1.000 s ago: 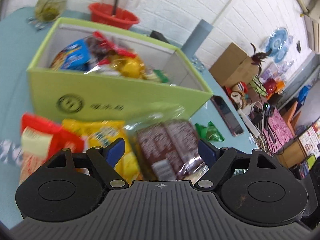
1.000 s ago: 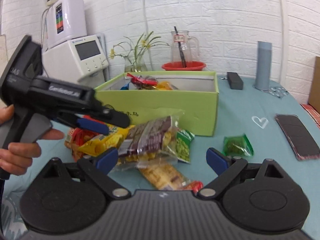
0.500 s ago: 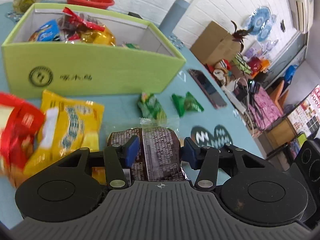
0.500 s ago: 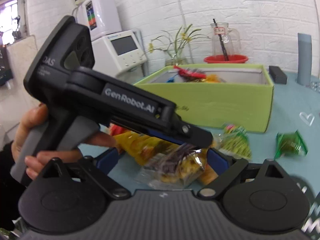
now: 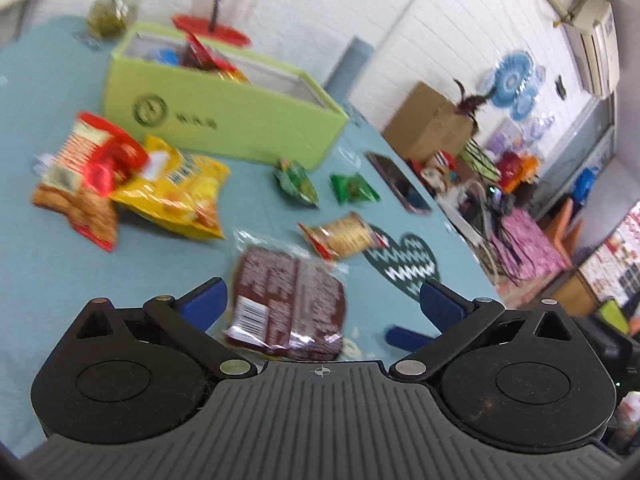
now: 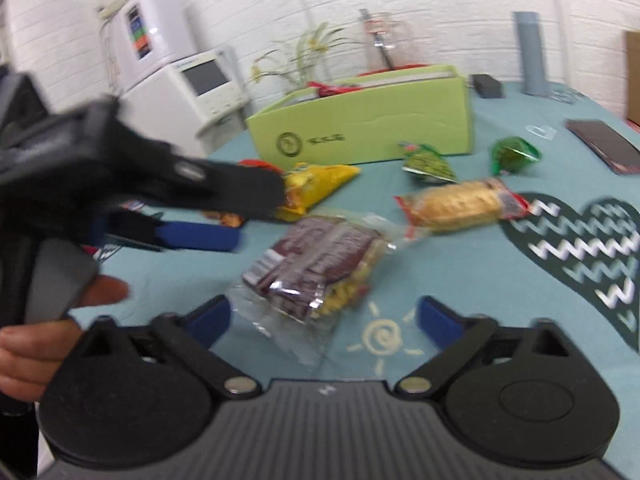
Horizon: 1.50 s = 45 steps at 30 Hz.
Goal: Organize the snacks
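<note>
Lying flat on the teal worktop (image 5: 48, 272), the brown snack pack (image 5: 288, 304) in clear wrap sat between the blue tips of the left claw (image 5: 322, 300), whose jaws were opening, wide apart, pads off the pack. Right claw (image 6: 322, 316) jaws were opening too, spread wide, gripping nothing; the same brown pack's clear wrapper edge lay just ahead of and between its tips, not pressed. In the right wrist view the left claw's black body and one blue finger (image 6: 196, 236) reached in from the left, held by a person's hand (image 6: 36, 344). A cracker pack with red ends (image 5: 344, 236) lay just beyond the brown pack, near a dark heart print (image 5: 404, 264) on the cloth. Two small green packets (image 5: 296, 182) (image 5: 354, 188) lay further back, near the corner of the lime-green box (image 5: 224, 120). A yellow bag (image 5: 176, 188) and a red-orange bag (image 5: 88, 168) overlapped at left, in front of the box. Box held several snacks, red wrapper sticking up; contents blurred. A dark phone (image 5: 396, 184) lay right of the green packets. Behind the box: red bowl (image 5: 212, 32), flower vase (image 5: 106, 16), grey cylinder (image 6: 530, 54). White appliance (image 6: 176, 76) stood at the back left in the right view.
</note>
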Motion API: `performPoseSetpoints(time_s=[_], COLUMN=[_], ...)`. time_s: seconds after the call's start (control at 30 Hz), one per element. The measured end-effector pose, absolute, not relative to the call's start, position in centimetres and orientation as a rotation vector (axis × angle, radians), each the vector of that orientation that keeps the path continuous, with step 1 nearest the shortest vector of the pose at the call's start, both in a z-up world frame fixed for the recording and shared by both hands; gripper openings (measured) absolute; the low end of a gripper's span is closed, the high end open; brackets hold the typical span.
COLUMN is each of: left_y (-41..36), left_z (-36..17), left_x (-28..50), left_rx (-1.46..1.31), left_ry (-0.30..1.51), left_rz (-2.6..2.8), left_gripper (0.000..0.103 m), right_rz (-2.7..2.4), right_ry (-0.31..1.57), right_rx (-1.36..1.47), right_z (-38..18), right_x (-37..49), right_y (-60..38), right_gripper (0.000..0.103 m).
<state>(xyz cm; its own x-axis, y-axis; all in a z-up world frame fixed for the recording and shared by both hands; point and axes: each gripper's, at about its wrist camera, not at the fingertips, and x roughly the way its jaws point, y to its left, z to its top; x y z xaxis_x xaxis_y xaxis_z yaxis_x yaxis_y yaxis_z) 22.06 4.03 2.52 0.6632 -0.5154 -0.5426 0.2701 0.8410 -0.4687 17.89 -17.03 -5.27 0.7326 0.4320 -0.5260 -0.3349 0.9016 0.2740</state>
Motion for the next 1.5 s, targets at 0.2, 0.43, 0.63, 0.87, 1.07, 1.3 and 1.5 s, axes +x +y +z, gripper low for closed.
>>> performPoseSetpoints(time_s=[0.2,0.43,0.63,0.87,1.07,1.3,1.5], left_y=[5.7,5.6,4.4,4.0,2.7,2.8,2.1], left_z=[1.4,-0.4,-1.4,-0.9,-1.6,0.2,6.0], left_x=[23.5,27.1,27.3,26.2,26.6,27.1,31.6], left_rx=[-0.376,-0.427,-0.412,-0.398,-0.365,-0.372,-0.342], left_ry=[0.771,0.864,0.93,0.915,0.929,0.861,0.729], left_rz=[-0.392,-0.487,-0.554,-0.547,-0.559,-0.527,-0.49], left_gripper=[0.092,0.081,0.061,0.08,0.063,0.038,0.045], right_rz=[0.324,0.421,0.47,0.447,0.439,0.436,0.447], right_ry=[0.613,0.61,0.605,0.638,0.626,0.531,0.396], right_rx=[0.192,0.091,0.024,0.041,-0.036,-0.078,-0.144], right_z=[-5.9,-5.1,-4.6,-5.0,-6.0,-3.9,0.3], right_x=[18.1,19.8,20.6,20.4,19.9,20.2,24.4], right_y=[-16.4,-13.8,-12.3,-14.0,-12.3,-13.0,-12.7], right_gripper=[0.103,0.103,0.102,0.102,0.102,0.081,0.081])
